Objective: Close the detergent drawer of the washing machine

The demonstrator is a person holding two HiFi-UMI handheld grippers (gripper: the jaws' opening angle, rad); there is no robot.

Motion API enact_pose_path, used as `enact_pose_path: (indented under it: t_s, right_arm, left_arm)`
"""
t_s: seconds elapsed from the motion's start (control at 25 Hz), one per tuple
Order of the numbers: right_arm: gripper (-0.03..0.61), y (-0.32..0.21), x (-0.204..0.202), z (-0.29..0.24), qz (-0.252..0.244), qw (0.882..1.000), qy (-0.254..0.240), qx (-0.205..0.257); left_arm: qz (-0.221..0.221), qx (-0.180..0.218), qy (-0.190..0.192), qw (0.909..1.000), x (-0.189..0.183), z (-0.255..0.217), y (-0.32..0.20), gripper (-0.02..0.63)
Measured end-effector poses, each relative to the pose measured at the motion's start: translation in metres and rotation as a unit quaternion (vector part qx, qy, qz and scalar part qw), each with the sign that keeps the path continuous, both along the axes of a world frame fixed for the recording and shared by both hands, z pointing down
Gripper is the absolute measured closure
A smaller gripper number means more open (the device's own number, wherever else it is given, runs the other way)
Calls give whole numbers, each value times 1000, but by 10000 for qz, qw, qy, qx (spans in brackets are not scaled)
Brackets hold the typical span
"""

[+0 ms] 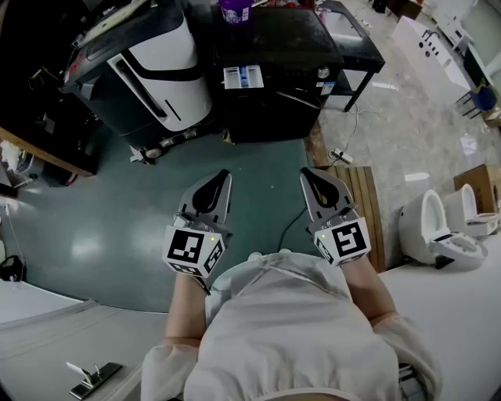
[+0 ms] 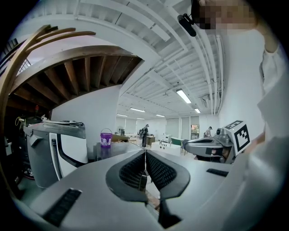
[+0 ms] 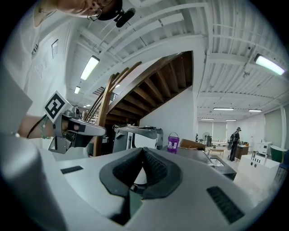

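The black washing machine (image 1: 274,74) stands ahead of me on the green floor. Its detergent drawer (image 1: 241,77), white with blue inside, sticks out from the front at the top left. A purple bucket (image 1: 235,9) stands on the machine's top, and shows small in the left gripper view (image 2: 106,137) and the right gripper view (image 3: 173,142). My left gripper (image 1: 225,175) and right gripper (image 1: 305,172) are held side by side well short of the machine, pointing toward it. Both are shut with nothing between the jaws (image 2: 145,153) (image 3: 143,150).
A white and black appliance (image 1: 156,70) stands left of the washing machine. At the right, a wooden pallet (image 1: 365,205) lies on the floor, with a cable and plug (image 1: 340,155) beyond it. Two white toilets (image 1: 438,231) stand further right. A black table (image 1: 356,39) adjoins the machine.
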State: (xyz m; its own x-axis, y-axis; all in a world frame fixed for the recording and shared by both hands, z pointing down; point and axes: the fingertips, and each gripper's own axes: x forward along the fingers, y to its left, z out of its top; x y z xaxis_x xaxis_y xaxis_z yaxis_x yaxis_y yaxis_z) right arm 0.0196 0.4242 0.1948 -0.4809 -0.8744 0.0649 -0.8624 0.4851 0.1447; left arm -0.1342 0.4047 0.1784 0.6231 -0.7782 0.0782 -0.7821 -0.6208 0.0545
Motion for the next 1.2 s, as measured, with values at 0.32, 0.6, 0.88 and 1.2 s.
enact_pose_path:
  t_s: [0.32, 0.6, 0.88, 1.2]
  right_arm:
    - [574, -21, -20, 9, 350, 9992, -135, -130]
    - [574, -41, -11, 34, 441, 9984, -42, -358]
    - [574, -118, 13, 53, 84, 9994, -39, -346]
    - [574, -255, 55, 54, -588, 9970, 80, -498]
  left_arm:
    - [-62, 27, 49, 10000, -38, 2, -26, 589]
    - [-64, -283, 23, 9996, -36, 30, -51, 589]
    - [-133, -383, -110, 9991, -1, 52, -114, 589]
    - [-683, -473, -72, 9965, 51, 51, -237, 589]
